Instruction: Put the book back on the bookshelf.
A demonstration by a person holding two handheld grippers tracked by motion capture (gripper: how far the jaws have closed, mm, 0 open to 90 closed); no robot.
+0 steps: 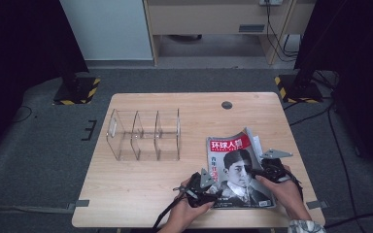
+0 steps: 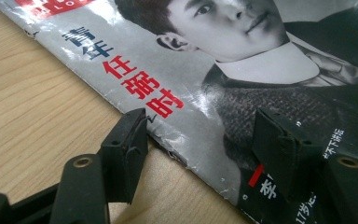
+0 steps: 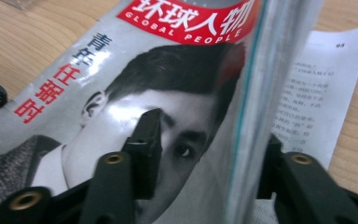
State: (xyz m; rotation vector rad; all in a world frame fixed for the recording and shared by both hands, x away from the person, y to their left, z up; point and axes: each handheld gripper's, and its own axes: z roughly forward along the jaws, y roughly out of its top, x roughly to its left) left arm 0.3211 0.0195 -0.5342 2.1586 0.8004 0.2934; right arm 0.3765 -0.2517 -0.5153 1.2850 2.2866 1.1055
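Note:
A magazine (image 1: 238,170) with a red title band and a portrait cover lies at the table's near right. Its right-hand edge curls upward in the right gripper view (image 3: 135,84). My right gripper (image 1: 258,171) straddles that raised edge (image 3: 212,128). One jaw is over the cover and the other is behind the lifted pages, and I see a gap beside the pages. My left gripper (image 1: 217,190) stands open at the magazine's (image 2: 242,93) lower left edge (image 2: 200,121). Its left jaw is over bare wood, its right jaw over the cover.
A clear acrylic divider rack (image 1: 143,136) stands left of centre on the wooden table (image 1: 141,194). A printed white page (image 3: 317,93) sticks out under the magazine's right side. A round cable hole (image 1: 227,105) sits near the far edge. Black stands flank the table on the floor.

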